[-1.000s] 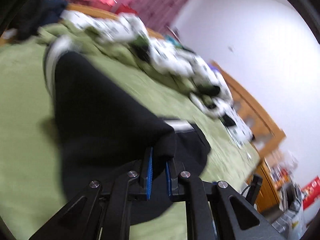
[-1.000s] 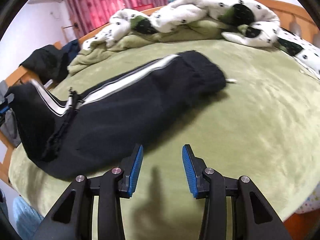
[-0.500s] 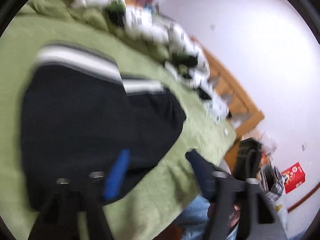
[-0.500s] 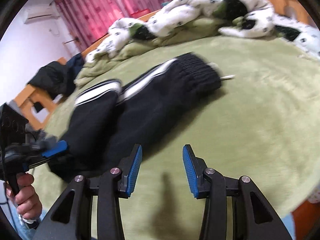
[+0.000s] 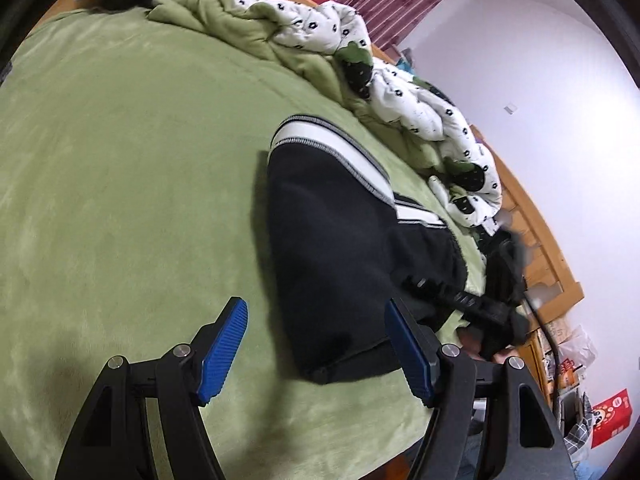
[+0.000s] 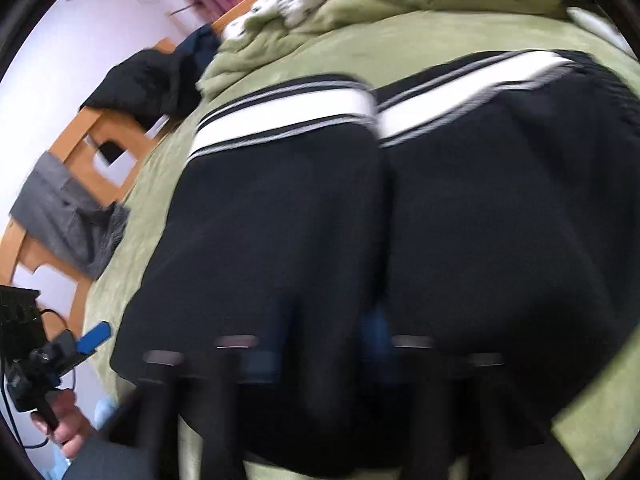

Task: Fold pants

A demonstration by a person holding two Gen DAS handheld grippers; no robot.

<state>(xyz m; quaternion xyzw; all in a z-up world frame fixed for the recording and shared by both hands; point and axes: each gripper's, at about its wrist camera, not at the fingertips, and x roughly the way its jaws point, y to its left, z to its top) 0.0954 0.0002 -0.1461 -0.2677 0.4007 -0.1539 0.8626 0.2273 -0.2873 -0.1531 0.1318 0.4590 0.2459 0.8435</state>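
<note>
The black pants (image 5: pixel 332 248) with a white side stripe lie folded over on the green bed cover (image 5: pixel 120 160). My left gripper (image 5: pixel 316 340) is open and empty, its blue pads either side of the pants' near edge. In the right wrist view the pants (image 6: pixel 380 220) fill the frame, one half laid over the other. My right gripper (image 6: pixel 320 356) is blurred, low over the pants' near edge with its jaws apart; it also shows in the left wrist view (image 5: pixel 476 304). The left gripper shows at the lower left of the right wrist view (image 6: pixel 92 336).
A rumpled white and green quilt (image 5: pixel 360 60) lies along the far side of the bed. Dark clothes (image 6: pixel 148 80) and a grey garment (image 6: pixel 68 216) hang on the wooden bed frame (image 6: pixel 80 148). A wooden rail (image 5: pixel 540 224) and clutter are at the right.
My left gripper let go of the pants' end after carrying it over the other half, and opened. My right gripper has moved in close to the pants.
</note>
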